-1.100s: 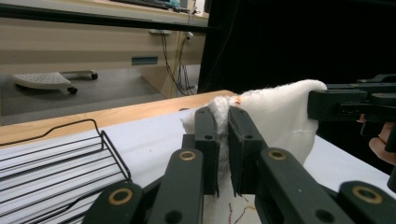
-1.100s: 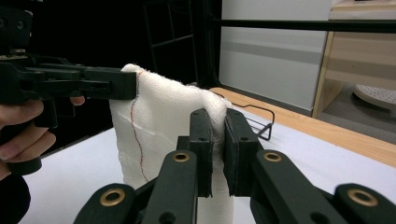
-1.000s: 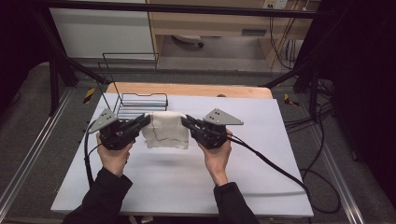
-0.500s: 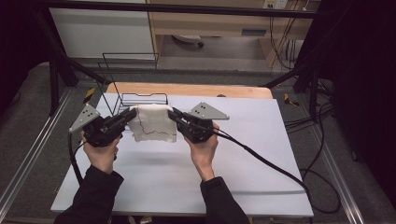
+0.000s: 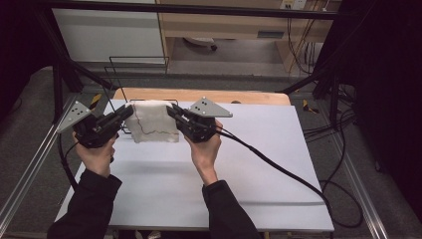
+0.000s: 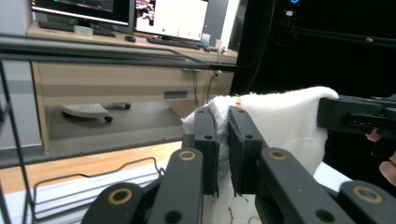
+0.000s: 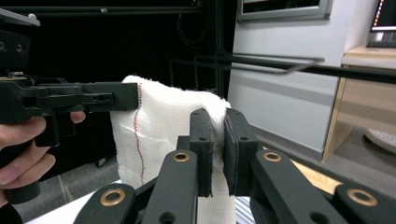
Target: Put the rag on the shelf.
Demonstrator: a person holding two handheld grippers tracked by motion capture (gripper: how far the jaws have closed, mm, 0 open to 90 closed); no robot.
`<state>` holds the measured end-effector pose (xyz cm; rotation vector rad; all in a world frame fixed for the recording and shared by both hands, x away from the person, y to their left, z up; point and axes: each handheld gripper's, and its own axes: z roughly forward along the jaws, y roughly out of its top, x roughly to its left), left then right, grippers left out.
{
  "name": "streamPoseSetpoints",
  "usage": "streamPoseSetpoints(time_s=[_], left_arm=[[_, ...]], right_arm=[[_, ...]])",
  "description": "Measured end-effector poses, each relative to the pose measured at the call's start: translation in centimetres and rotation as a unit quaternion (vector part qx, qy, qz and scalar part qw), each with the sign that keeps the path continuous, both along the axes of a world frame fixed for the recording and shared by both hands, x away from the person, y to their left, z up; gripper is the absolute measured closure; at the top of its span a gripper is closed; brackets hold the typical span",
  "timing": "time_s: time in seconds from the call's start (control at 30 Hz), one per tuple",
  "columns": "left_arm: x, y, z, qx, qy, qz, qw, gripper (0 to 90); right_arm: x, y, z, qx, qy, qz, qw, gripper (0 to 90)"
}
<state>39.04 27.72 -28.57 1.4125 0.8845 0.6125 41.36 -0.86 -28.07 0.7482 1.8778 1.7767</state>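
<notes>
Tabletop (image 5: 249, 169): white sheet across the middle and lower frame of the high view, with a wooden strip along its far edge. Most of it is bare; your forearms enter from the bottom.

Wire rack (image 5: 137, 74): black, thin-wired, upper left of the high view, standing at the tabletop's far left corner, just behind the cloth. In my judgement this is where the cloth is headed.

Cloth (image 5: 152, 122): white, with a thin coloured stitched line, left of centre in the high view. It hangs as a short sheet between your two claws, gripped at its two upper corners and lifted off the tabletop. In the left gripper view its top edge runs off to the right; in the right gripper view (image 7: 159, 135) it drapes downward with a red seam showing.

Left claw (image 5: 119, 115): left of the cloth in the high view, jaws clamped together on the cloth's near-left corner; the left gripper view shows fabric pinched between the pads.

Right claw (image 5: 174, 112): right of the cloth, jaws likewise clamped on the opposite corner, fabric squeezed between them in the right gripper view.

Step in hand: carrying the spread cloth toward the rack.

Next move calls for: keep both grips tight and the top edge taut and level, raise it above the rack's top wire, then bring it over before you let go.
</notes>
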Motion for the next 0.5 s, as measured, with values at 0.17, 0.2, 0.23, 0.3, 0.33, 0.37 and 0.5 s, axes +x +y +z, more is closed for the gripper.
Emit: streamPoseSetpoints(time_s=[0.17, 0.2, 0.23, 0.3, 0.33, 0.37, 0.5], left_arm=[[0.4, 0.5, 1.0, -0.003, -0.010, 0.006, 0.9999, 82.5], [0.5, 0.5, 1.3, -0.004, -0.012, 0.008, 0.9999, 82.5], [0.6, 0.6, 1.5, -0.005, -0.014, 0.009, 0.9998, 82.5], [0.9, 0.7, 1.9, -0.006, -0.018, 0.012, 0.9997, 82.5], [1.0, 0.7, 2.1, -0.008, -0.019, 0.013, 0.9997, 82.5], [1.1, 0.8, 2.2, -0.009, -0.021, 0.014, 0.9996, 82.5], [1.4, 1.1, 2.7, -0.011, -0.029, 0.019, 0.9993, 82.6]], right_arm=[[0.5, 0.6, 1.1, 0.003, -0.008, 0.000, 1.0000, 83.3], [0.7, 0.7, 1.3, 0.003, -0.011, 0.000, 0.9999, 83.3], [0.8, 0.8, 1.5, 0.005, -0.014, -0.001, 0.9999, 83.3], [1.1, 1.0, 1.9, 0.007, -0.016, -0.002, 0.9998, 83.3], [1.4, 1.2, 2.2, 0.011, -0.018, -0.004, 0.9998, 83.3], [1.4, 1.2, 2.2, 0.011, -0.018, -0.004, 0.9998, 83.3], [2.0, 1.8, 2.9, 0.015, -0.024, -0.005, 0.9996, 83.3]])
